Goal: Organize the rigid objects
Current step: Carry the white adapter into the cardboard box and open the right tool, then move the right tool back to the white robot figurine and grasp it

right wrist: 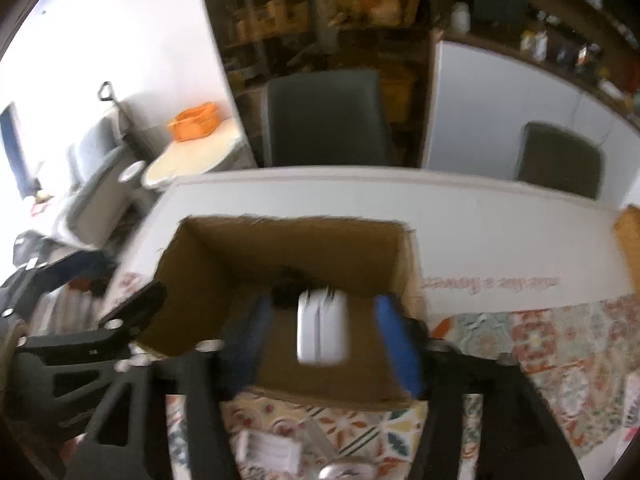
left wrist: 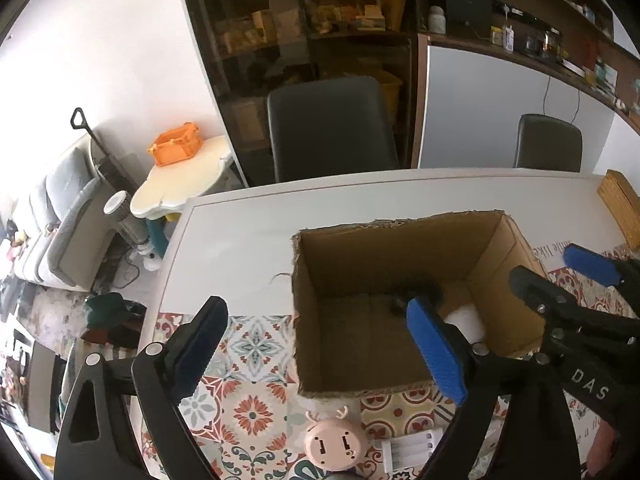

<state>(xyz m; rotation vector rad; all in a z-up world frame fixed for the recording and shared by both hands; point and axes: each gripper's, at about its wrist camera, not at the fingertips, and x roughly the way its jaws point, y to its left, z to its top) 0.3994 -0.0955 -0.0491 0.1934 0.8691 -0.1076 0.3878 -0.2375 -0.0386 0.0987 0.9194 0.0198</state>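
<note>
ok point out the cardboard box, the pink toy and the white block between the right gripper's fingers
cardboard box [left wrist: 384, 252]: left wrist view, inner face of its far wall
pink toy [left wrist: 336, 446]: left wrist view, middle of its round face
white block [right wrist: 322, 326]: right wrist view, centre of its blurred front face

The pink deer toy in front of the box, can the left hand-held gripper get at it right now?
Probably yes. The pink deer toy lies in the open on the patterned mat, just below the left hand-held gripper, whose jaws stand wide with nothing between them; the cardboard box sits beyond it.
</note>
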